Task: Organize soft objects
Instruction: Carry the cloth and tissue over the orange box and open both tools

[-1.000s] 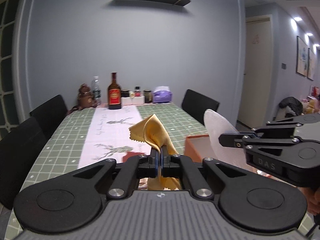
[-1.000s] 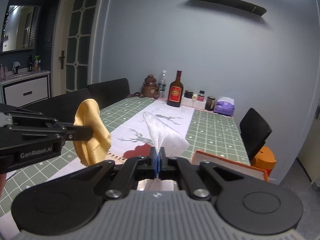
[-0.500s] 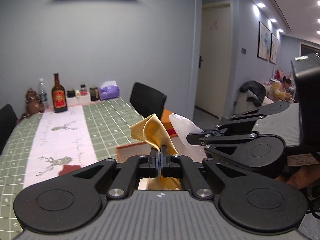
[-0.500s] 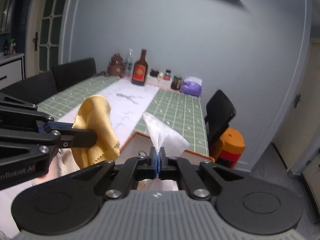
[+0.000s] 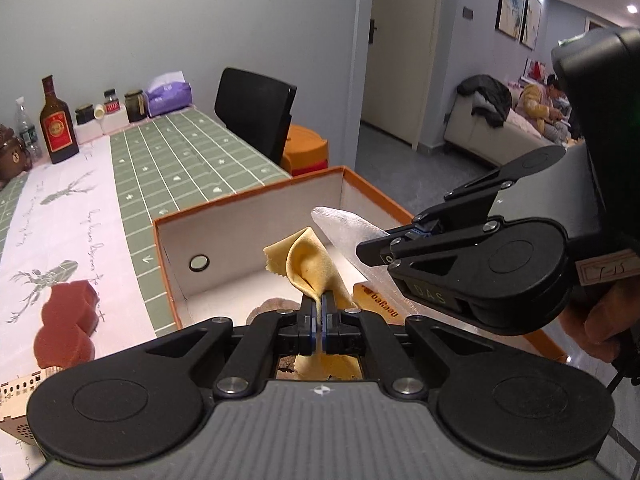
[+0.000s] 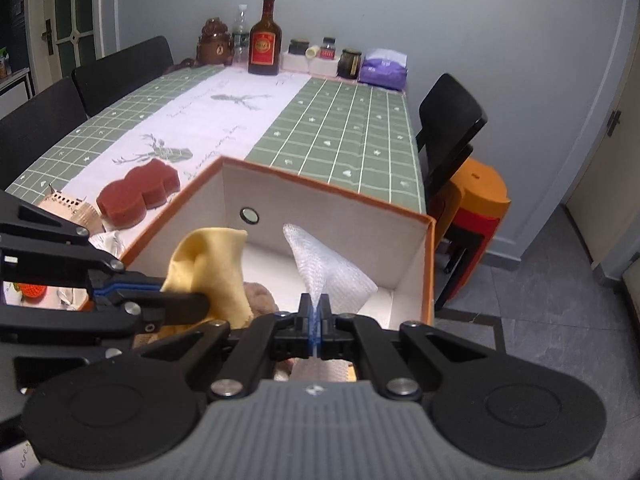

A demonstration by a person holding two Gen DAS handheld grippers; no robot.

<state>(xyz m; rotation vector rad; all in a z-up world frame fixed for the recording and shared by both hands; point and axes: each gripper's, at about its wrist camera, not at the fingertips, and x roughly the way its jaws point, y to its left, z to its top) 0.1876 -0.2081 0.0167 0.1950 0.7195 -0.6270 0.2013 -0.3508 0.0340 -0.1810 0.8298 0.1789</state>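
My left gripper (image 5: 319,304) is shut on a folded yellow cloth (image 5: 310,266), held over the open orange-rimmed white box (image 5: 248,232). My right gripper (image 6: 315,306) is shut on a white mesh cloth (image 6: 326,266) above the same box (image 6: 360,232). Each gripper shows in the other's view: the right one (image 5: 362,250) at the right with the white mesh (image 5: 344,226), the left one (image 6: 202,304) at the left with the yellow cloth (image 6: 212,268). A brownish soft item (image 6: 260,296) lies inside the box beneath the cloths.
A dark red sponge (image 6: 138,194) and a small wooden model (image 6: 70,206) lie on the table left of the box. Bottles and jars (image 6: 264,38) stand at the table's far end. Black chairs (image 6: 448,132) and an orange stool (image 6: 476,200) flank the table.
Both grippers swung right and dipped down, from facing along the table to hovering over the open box, each still clamped on its cloth.
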